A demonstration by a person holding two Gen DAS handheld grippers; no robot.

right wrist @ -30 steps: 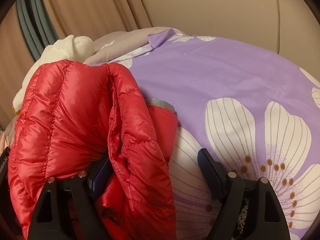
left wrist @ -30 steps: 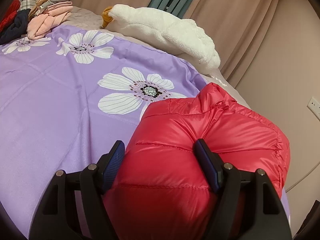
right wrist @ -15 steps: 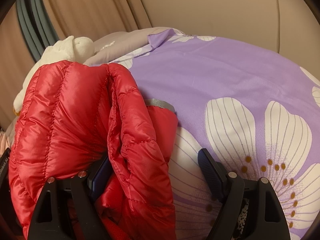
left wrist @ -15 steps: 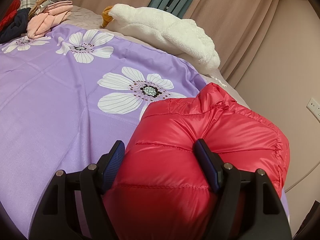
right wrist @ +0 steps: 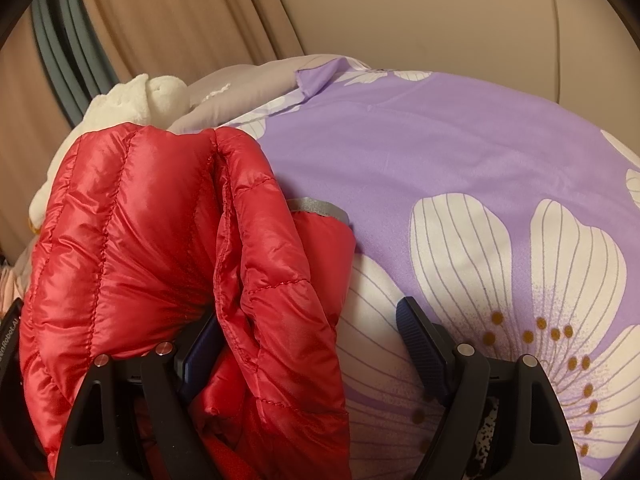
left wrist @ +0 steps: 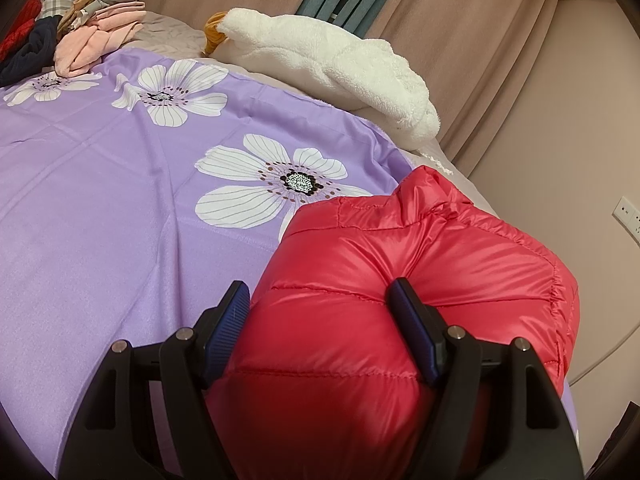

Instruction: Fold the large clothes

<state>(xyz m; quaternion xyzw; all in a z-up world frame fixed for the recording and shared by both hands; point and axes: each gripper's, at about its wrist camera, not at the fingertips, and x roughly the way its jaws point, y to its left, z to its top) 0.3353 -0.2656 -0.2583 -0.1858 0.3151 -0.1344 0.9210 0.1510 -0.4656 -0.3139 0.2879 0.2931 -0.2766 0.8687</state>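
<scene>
A red quilted puffer jacket (left wrist: 420, 280) lies bunched on a purple flowered bed sheet (left wrist: 100, 208). My left gripper (left wrist: 320, 320) has its jaws wide apart with a thick roll of the jacket bulging between the blue pads, which press its sides. In the right wrist view the jacket (right wrist: 140, 240) hangs in folds over the left finger of my right gripper (right wrist: 316, 340). Those jaws stand wide open, with a fold of the jacket in the left part of the gap and the sheet (right wrist: 440, 152) behind the rest.
A white fleece garment (left wrist: 332, 64) lies at the far edge of the bed by beige curtains. A pile of pink and dark clothes (left wrist: 80, 40) sits at the far left. A wall with a socket (left wrist: 628, 216) is to the right.
</scene>
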